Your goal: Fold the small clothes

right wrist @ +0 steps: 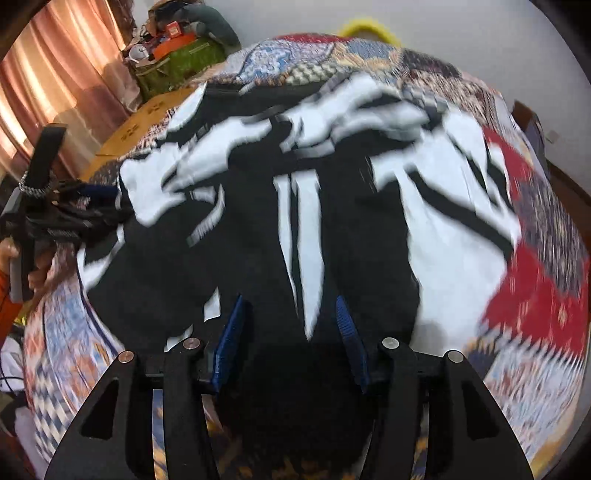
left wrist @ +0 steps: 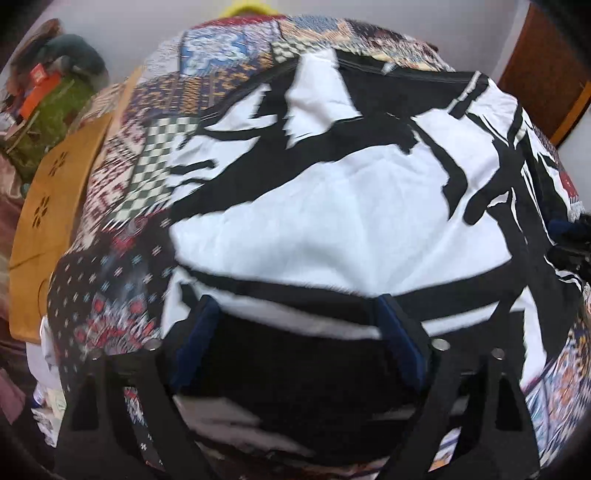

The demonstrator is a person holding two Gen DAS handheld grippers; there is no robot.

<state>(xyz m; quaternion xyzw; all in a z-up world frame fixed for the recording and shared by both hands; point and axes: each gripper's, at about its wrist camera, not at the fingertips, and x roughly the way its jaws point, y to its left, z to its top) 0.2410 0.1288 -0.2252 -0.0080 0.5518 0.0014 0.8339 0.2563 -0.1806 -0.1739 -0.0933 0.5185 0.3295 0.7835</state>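
Observation:
A black-and-white patterned garment [left wrist: 332,206] lies spread on a patchwork-covered surface [left wrist: 147,155]. My left gripper [left wrist: 295,306] is open, its blue-padded fingers straddling the garment's near edge. In the right wrist view the same garment [right wrist: 443,240] fills the middle, partly bunched at the far side. My right gripper [right wrist: 291,317] is open over the garment's near black part. The left gripper also shows in the right wrist view [right wrist: 92,206], at the garment's left edge. Both views are motion-blurred.
A wooden board with cut-out holes [left wrist: 48,206] lies left of the surface. A green box piled with clutter [right wrist: 177,62] stands at the back. Pink curtains [right wrist: 55,81] hang left. A yellow ring [right wrist: 365,29] shows at the far edge.

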